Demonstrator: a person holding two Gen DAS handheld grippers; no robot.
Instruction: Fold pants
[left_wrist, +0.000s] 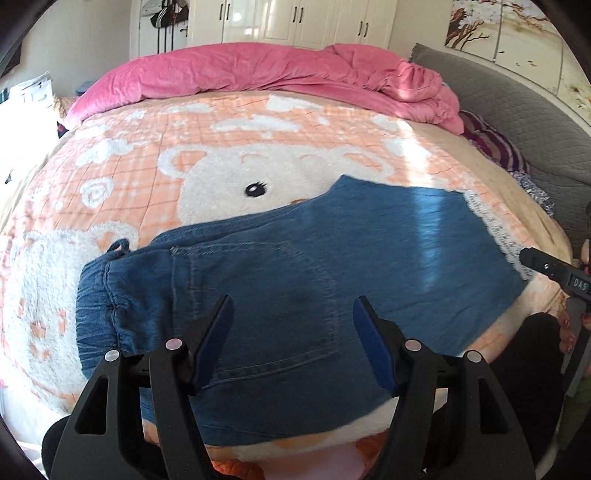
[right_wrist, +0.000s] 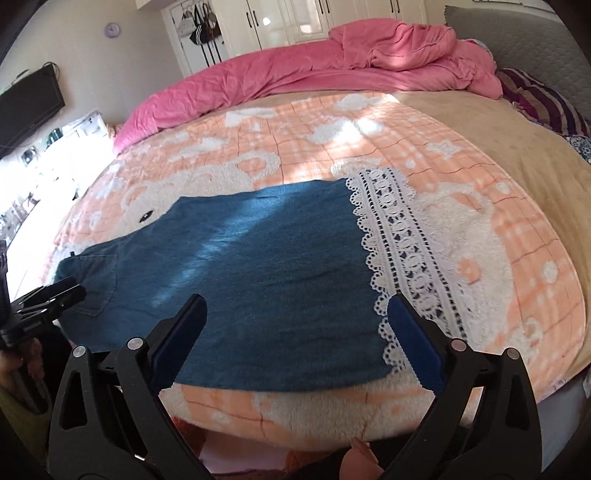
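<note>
Denim pants (left_wrist: 295, 266) are laid flat on the bear-print blanket (left_wrist: 207, 147), legs seemingly already stacked lengthwise, waistband (left_wrist: 99, 314) at one end, lace hem (right_wrist: 399, 258) at the other. Left gripper (left_wrist: 291, 317) is held wide apart over the back pocket (left_wrist: 266, 302), nothing gripped. Right gripper (right_wrist: 295, 314) is likewise spread and empty near the lace hem. Next judged: hem corners pinched, carried toward the waistband.

You are working over a peach-and-white fleece bear-print blanket (right_wrist: 332, 122) covering the bed. A crumpled pink duvet (left_wrist: 258, 74) is lying along its far edge, a grey quilted headboard (left_wrist: 517, 110) is standing at the right, and white wardrobe doors (left_wrist: 295, 22) are lining the back wall. Sunlight is streaking in from the left.
</note>
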